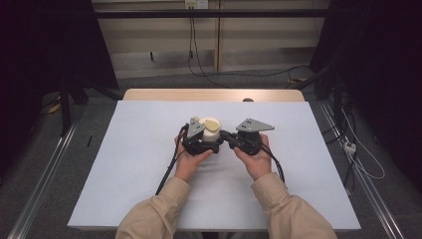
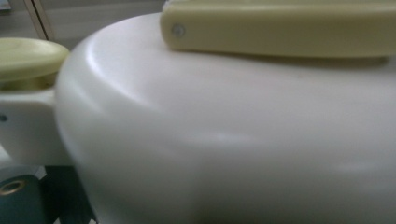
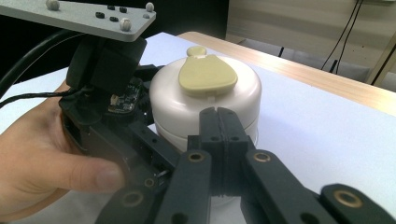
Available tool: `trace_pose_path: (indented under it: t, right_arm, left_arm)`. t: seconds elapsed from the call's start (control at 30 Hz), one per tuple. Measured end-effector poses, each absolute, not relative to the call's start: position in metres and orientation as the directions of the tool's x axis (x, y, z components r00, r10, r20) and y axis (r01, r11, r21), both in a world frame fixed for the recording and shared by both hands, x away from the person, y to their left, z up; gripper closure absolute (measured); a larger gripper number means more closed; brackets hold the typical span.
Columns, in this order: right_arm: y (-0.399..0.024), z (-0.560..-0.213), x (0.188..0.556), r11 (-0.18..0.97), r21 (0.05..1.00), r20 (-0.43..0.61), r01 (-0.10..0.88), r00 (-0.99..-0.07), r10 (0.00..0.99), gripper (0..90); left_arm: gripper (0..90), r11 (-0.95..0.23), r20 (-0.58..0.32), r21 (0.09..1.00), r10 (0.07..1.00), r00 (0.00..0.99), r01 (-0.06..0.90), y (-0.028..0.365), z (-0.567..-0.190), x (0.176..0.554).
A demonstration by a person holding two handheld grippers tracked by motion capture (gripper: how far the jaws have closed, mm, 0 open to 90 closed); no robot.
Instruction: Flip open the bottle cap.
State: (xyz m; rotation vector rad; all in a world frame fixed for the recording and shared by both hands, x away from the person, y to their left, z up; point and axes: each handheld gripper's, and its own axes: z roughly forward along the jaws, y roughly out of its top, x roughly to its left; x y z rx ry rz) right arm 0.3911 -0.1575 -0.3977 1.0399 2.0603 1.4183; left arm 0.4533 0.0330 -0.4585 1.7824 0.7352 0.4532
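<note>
A round white container point(image 1: 209, 130) with a pale yellow, pear-shaped flap point(image 1: 211, 123) on its lid sits on the table point(image 1: 134, 164), near the middle and a little closer to the far edge than to the near one. The table is covered with a light blue-white sheet, and a strip of bare wood point(image 1: 149, 94) shows along the far edge.

The left gripper point(image 1: 201, 142) is held against the container's left and near side. In the right gripper view point(image 3: 140, 140) its black jaws reach around the lower wall of the container, and the person's left hand point(image 3: 37, 154) grips the body behind them. The left gripper view looks at the white wall point(image 2: 224, 140) of the container from very close, with the yellow flap point(image 2: 280, 30) across the top. The container sits between the jaws, but whether the pads press on it cannot be told from the pictures.

The right gripper point(image 1: 234, 141) lies just to the right of the container, held by the right hand point(image 1: 256, 159). In the right gripper view its two jaws stand together, pressed flat against each other with nothing between them, and their tips point(image 3: 219, 112) are right up against the side of the container, just below the lid. Whether they touch it cannot be told.

Both sleeves point(image 1: 149, 214) are beige and come in from the near edge. A grey three-cornered plate point(image 1: 255, 125) rides on top of each gripper.
</note>
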Motion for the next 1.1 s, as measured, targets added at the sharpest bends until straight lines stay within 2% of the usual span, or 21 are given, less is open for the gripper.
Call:
trace_pose_path:
  t: [1.1]
  right_arm:
    - [-0.149, -0.3888, 0.3966, 0.216, 0.921, 0.04, 0.325, -0.631, 0.775, 90.0]
  left_arm:
    - [5.2, -0.208, -0.049, 0.944, 0.679, 0.733, 0.256, 0.0329, -0.4583, 0.4531]
